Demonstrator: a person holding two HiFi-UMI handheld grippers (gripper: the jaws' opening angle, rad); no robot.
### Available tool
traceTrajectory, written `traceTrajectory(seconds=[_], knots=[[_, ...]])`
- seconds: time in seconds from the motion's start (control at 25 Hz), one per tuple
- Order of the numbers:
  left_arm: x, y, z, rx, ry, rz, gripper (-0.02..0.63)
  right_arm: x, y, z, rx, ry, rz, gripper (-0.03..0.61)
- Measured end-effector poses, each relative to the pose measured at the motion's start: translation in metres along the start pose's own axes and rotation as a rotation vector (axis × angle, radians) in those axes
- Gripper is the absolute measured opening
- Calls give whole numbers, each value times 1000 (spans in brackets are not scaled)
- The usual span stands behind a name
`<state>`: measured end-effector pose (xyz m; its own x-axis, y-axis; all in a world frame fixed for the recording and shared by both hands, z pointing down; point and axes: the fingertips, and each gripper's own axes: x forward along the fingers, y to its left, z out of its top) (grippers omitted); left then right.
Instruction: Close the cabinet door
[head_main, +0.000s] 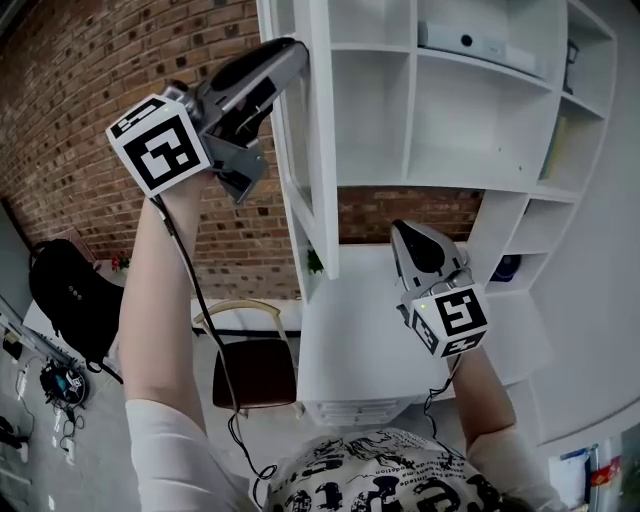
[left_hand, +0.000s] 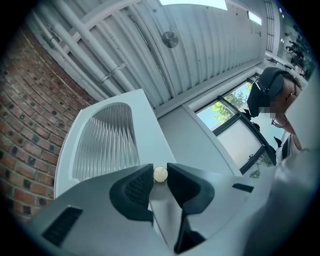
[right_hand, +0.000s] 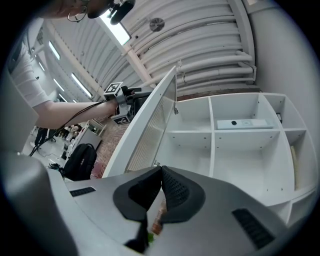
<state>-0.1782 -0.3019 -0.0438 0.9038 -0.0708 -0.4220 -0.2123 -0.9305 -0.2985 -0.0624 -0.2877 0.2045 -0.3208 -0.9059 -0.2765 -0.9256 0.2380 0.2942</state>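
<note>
The white cabinet door (head_main: 318, 150) stands swung out, edge-on to me, with a ribbed glass panel (left_hand: 107, 140). My left gripper (head_main: 295, 50) is raised to the door's outer side. Its pads are shut on the small cream knob (left_hand: 160, 174) of the door. In the right gripper view the door (right_hand: 150, 125) leans open in front of the white shelves (right_hand: 235, 145), with the left gripper (right_hand: 130, 102) behind it. My right gripper (head_main: 403, 230) hangs lower, in front of the open cabinet (head_main: 440, 110), its jaws (right_hand: 161, 172) shut with nothing between them.
A flat white box (head_main: 470, 42) lies on an upper shelf. Below the cabinet is a white counter (head_main: 350, 340). A chair (head_main: 255, 360) and a black backpack (head_main: 75, 300) stand by the brick wall (head_main: 100, 90) at the left. A person (left_hand: 272, 95) stands nearby.
</note>
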Motion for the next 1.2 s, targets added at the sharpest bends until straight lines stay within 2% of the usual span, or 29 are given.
traceTrajectory(seconds=[0.24,0.56,0.84,1.2], knots=[[40,-5,-17,60,35,102,97,-3,-47,-17,28,-3,46,15],[104,3,-51,87,81,201,94,-4,-106,-40,47,-6,89,15],[158,21,-84,138,130,283,91,-2,-157,-64,71,-1,83,15],[202,50,-112,142,152,385,95,7,-223,-88,85,9,74,15]])
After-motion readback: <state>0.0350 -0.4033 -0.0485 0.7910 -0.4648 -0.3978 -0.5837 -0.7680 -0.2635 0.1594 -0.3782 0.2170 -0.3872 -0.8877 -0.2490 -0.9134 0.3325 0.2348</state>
